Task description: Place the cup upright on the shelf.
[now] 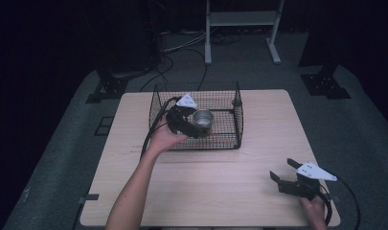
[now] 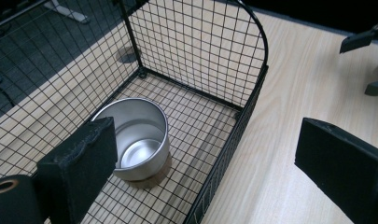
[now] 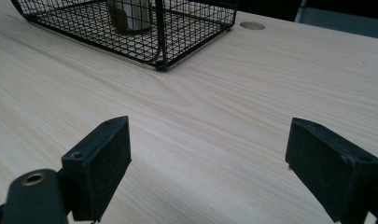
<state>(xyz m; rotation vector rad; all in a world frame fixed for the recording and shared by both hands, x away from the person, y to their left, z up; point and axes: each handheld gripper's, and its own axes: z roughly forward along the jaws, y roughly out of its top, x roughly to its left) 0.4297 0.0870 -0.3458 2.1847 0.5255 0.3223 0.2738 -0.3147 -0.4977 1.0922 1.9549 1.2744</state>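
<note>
A shiny metal cup stands upright and empty inside a black wire basket in the middle of the table. My left gripper hovers at the basket's front left, just beside the cup, with its jaws wide open. In the left gripper view the cup sits by the left jaw, and the basket's end wall runs between the jaws of the left gripper. My right gripper stands open over bare table near the front right corner. The right gripper holds nothing, with the basket well beyond it.
The light wooden table has a round hole past the basket's corner. Cables and a white frame stand lie on the dark floor behind the table. The right gripper appears at the top right of the left gripper view.
</note>
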